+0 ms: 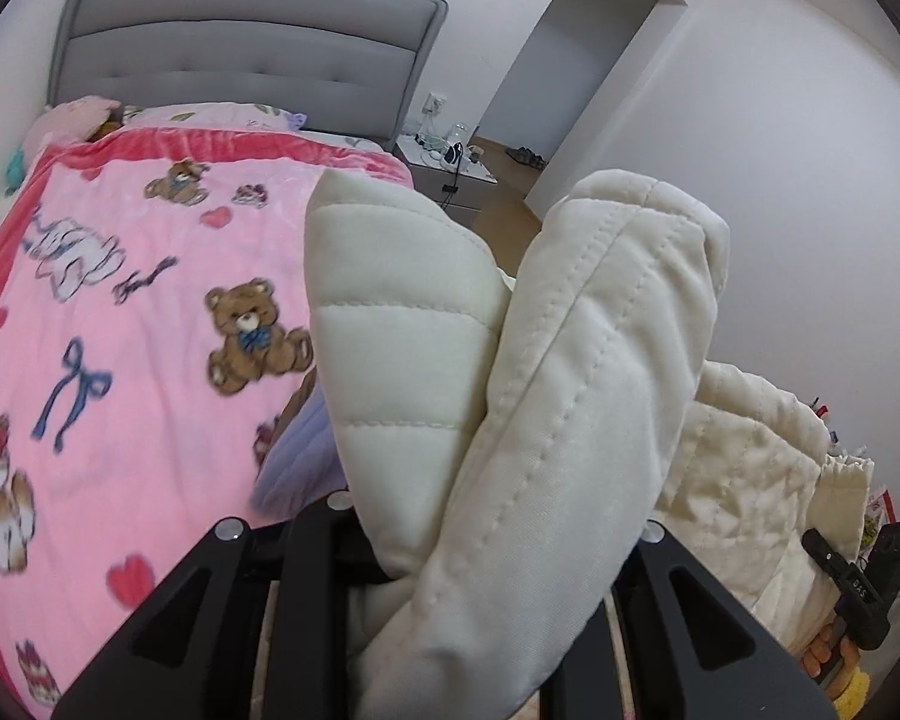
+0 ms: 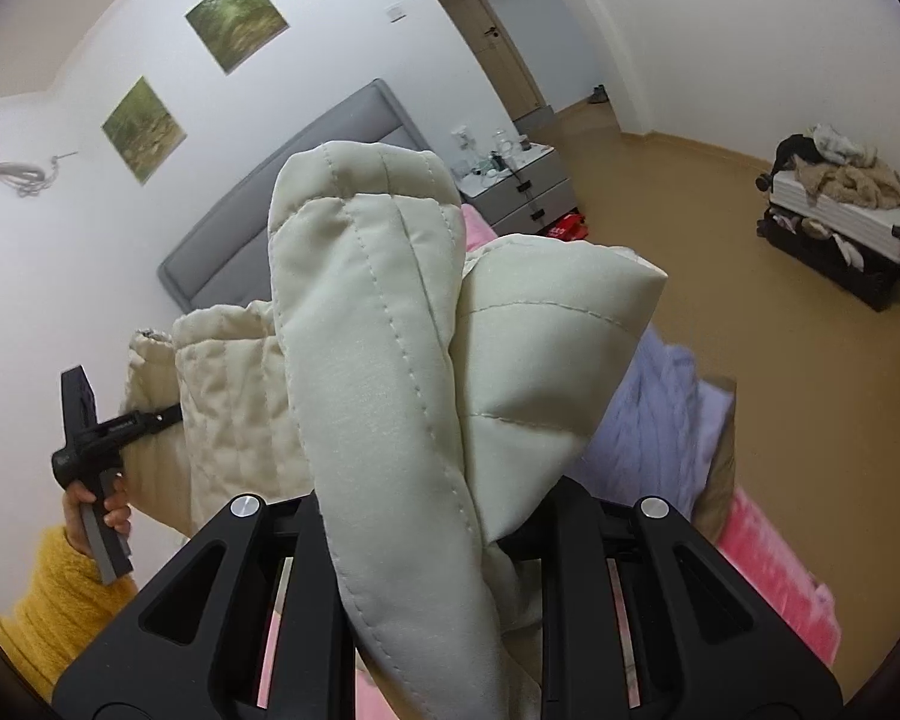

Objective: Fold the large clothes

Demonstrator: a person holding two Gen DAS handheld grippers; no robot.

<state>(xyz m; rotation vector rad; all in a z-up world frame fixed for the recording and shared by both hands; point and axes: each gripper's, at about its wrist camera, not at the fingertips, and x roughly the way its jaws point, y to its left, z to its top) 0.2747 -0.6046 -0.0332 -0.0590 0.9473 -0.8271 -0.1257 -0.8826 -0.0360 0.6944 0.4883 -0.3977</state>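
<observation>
A cream quilted padded garment (image 1: 546, 372) is lifted above the bed, and both grippers hold it. In the left wrist view my left gripper (image 1: 480, 546) is shut on a thick fold of it, which bulges up between the black fingers (image 1: 306, 558). At the lower right of that view the right gripper (image 1: 819, 543) bites the garment's far edge. In the right wrist view my right gripper (image 2: 444, 516) is shut on another bunched fold of the garment (image 2: 378, 360). The left gripper (image 2: 171, 413) shows at the left, held by a hand in a yellow sleeve (image 2: 42, 588).
The bed carries a pink teddy-bear blanket (image 1: 138, 312) with a lavender garment (image 2: 660, 408) on it. A grey headboard (image 1: 240, 54) stands at the back, a cluttered nightstand (image 2: 522, 180) beside it. A suitcase heaped with clothes (image 2: 840, 210) sits on the wooden floor (image 2: 720, 192).
</observation>
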